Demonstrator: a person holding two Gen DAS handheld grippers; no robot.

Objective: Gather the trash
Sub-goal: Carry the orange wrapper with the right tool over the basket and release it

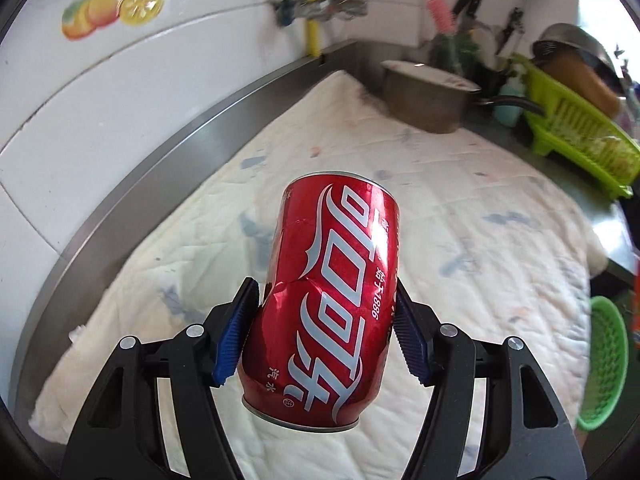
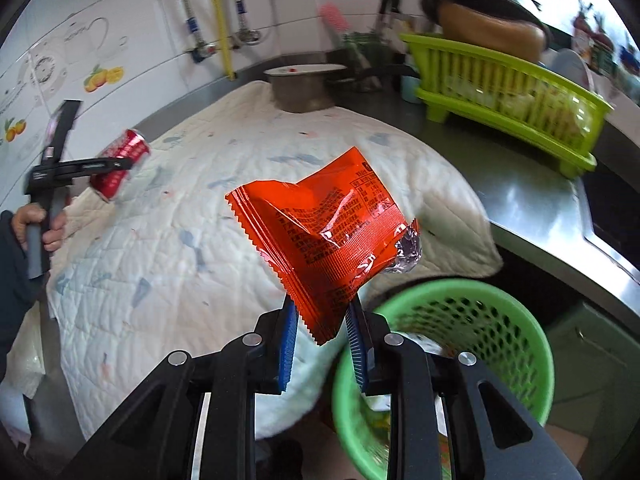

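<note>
My left gripper (image 1: pixel 324 312) is shut on a dented red cola can (image 1: pixel 328 280) and holds it in the air above the quilted white cloth (image 1: pixel 480 240). The can (image 2: pixel 120 164) and left gripper (image 2: pixel 100 166) also show at the left of the right wrist view. My right gripper (image 2: pixel 320 320) is shut on a crumpled orange snack wrapper (image 2: pixel 328 224), held up above the cloth's (image 2: pixel 180 220) near edge, just left of the green perforated waste basket (image 2: pixel 460 360). The basket's rim (image 1: pixel 604 364) shows at the right edge of the left wrist view.
A metal pot (image 2: pixel 300 88) stands at the cloth's far end. A lime dish rack (image 2: pixel 508 96) with bowls sits on the steel counter (image 2: pixel 540 208) at right. Tiled wall with pipes runs along the left and back. Something pale lies inside the basket.
</note>
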